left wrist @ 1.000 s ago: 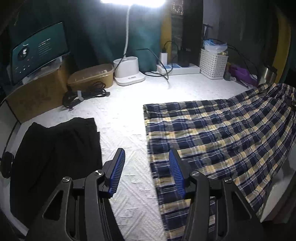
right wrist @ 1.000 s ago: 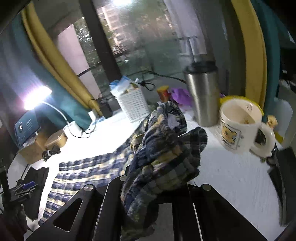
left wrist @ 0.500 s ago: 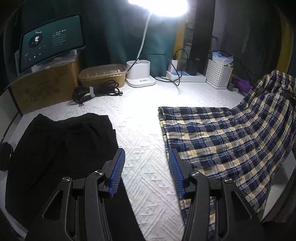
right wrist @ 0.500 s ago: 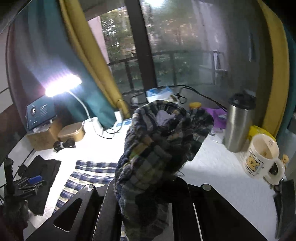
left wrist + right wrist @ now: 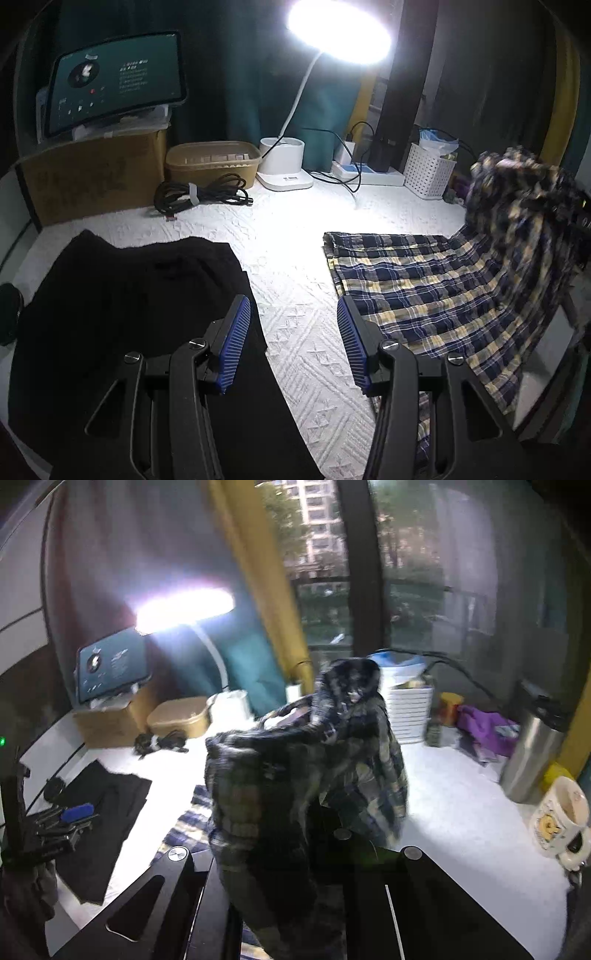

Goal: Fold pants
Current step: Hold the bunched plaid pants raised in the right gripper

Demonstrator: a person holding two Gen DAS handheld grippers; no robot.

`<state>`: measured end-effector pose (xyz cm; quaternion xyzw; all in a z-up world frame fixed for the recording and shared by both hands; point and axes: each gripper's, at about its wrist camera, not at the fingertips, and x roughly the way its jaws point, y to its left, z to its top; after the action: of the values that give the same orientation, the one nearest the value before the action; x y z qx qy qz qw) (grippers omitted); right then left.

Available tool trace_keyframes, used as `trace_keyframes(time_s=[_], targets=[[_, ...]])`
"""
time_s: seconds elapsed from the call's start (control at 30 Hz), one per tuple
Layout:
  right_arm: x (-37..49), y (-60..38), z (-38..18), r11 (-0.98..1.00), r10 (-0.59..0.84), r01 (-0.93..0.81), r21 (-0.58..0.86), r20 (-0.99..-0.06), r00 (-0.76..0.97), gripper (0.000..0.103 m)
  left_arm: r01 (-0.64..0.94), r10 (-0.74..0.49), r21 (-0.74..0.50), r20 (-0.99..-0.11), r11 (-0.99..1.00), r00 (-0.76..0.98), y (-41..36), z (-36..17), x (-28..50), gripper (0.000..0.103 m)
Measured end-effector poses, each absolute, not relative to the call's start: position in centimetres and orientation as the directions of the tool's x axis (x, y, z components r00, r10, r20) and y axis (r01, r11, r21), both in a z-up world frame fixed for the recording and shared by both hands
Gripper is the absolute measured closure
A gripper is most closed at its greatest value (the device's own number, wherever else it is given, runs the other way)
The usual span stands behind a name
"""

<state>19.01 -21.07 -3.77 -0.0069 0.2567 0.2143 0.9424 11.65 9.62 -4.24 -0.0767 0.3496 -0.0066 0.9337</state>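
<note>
Bare white tablecloth [image 5: 295, 258] separates black garment [image 5: 122, 295] from plaid pants [image 5: 424, 288]; left gripper [image 5: 293, 347] half-open, empty; right gripper [image 5: 325, 853] clamps the pants' lifted end.

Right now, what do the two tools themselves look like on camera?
The left tool has black angular arms with triangular cut-outs and silver screws; its fingers carry ribbed blue pads. The right tool has the same black frame and silver screws, but its pads are hidden behind plaid cloth. No sleeves or cables show.
</note>
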Motion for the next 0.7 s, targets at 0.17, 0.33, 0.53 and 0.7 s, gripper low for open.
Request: trace_keyframes(time_s=[0.17, 0.33, 0.53, 0.7], targets=[[19.0, -17.5, -4.5, 0.884, 0.433, -0.460, 0.083, -0.518, 0.738, 0.094, -0.041, -0.072, -0.164, -0.626, 0.986, 0.777, 10.9, -3.7, 10.6, 0.054], [19.3, -14.3, -5.3, 0.862, 0.452, -0.502, 0.071, -0.554, 0.699, 0.094, -0.060, -0.086, -0.211, -0.619, 0.976, 0.781, 12.6, -3.8, 10.0, 0.054], [19.8, -11.8, -6.2, 0.855, 0.448, -0.515, 0.059, -0.582, 0.678, 0.094, -0.076, -0.080, -0.225, -0.614, 0.971, 0.786, 13.9, -4.1, 9.1, 0.054], [20.3, -11.2, -6.3, 0.866, 0.434, -0.496, 0.062, -0.586, 0.684, 0.094, -0.081, -0.085, -0.235, -0.619, 0.969, 0.781, 14.6, -4.5, 8.9, 0.054]])
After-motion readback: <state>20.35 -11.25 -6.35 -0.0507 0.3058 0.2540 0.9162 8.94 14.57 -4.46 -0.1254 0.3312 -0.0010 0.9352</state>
